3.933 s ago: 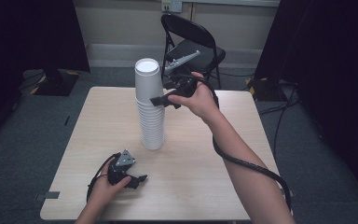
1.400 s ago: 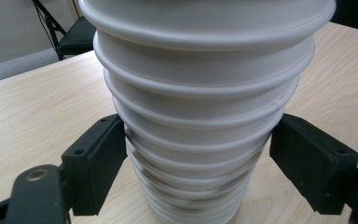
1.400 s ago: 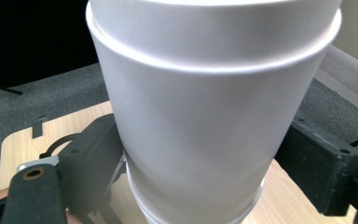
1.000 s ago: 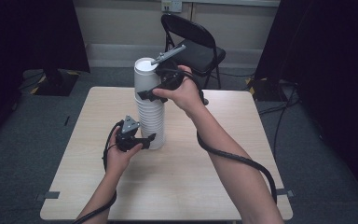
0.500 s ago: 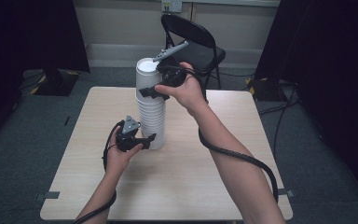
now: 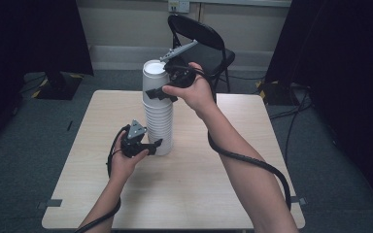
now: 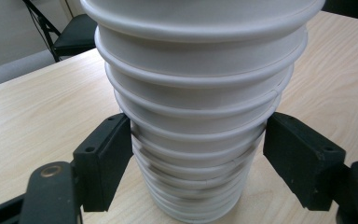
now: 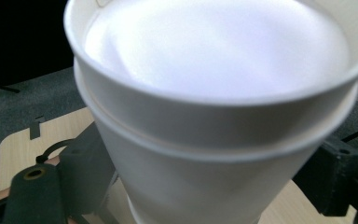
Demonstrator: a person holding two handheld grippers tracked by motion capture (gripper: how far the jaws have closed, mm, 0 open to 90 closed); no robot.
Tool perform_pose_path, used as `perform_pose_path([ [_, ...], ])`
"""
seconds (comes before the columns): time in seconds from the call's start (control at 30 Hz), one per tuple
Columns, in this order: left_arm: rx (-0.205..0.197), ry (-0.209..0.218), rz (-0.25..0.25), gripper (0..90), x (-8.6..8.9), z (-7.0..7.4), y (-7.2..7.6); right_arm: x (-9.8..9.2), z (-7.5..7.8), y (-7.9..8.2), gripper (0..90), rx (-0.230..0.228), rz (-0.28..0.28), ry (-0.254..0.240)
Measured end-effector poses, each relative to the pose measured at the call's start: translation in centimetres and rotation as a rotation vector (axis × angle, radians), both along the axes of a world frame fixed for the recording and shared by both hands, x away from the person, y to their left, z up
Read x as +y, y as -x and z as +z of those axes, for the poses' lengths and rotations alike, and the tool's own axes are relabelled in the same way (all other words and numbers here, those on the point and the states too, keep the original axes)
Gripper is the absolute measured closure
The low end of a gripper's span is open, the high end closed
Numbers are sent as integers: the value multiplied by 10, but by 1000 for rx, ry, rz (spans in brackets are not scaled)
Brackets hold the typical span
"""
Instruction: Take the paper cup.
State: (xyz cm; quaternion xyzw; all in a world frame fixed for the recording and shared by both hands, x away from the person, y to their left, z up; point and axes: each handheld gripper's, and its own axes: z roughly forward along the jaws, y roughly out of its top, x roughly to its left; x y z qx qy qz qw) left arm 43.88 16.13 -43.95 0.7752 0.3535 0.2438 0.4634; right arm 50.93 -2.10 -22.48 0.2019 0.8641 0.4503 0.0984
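Note:
A tall stack of white paper cups [image 6: 158, 121] stands upright on the middle of the light wooden table [image 6: 223, 189]. My left gripper [image 6: 154, 144] is low at the stack's base. In the left gripper view its two black pads [image 7: 105, 158] press the lower cups [image 7: 200, 93] from both sides. My right gripper [image 6: 154, 93] is high, just under the top rims. In the right gripper view its jaws sit against the cup wall below the two top cups [image 8: 214, 93], one on each side.
A black folding chair [image 6: 209, 43] stands behind the table's far edge. The right gripper's cable [image 6: 252, 162] trails along the forearm over the table. Dark curtains hang at both sides, and grey carpet surrounds the table.
Since 3.9 s ago my left gripper moved from the table's front left to the stack's base and closed on it. My right gripper moved in onto the stack's top. Little differs in the last second.

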Motion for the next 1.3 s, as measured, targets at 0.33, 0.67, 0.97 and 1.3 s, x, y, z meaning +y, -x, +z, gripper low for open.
perform_pose_path([
  [0.33, 7, 4, -4, 250, 0, 0, -1, -8, 16, 2, 171, -6, -13, -38],
  [0.67, 31, 35, -5, 202, 5, 5, 2, -8, 8, 2, 165, 1, -28, -45],
  [0.97, -6, 66, -14, 158, 18, 40, 8, -5, 2, 2, 161, 1, -27, -13],
  [1.3, -44, 103, -55, 157, 22, 85, 8, -2, 0, 2, 154, 12, -32, -14],
])
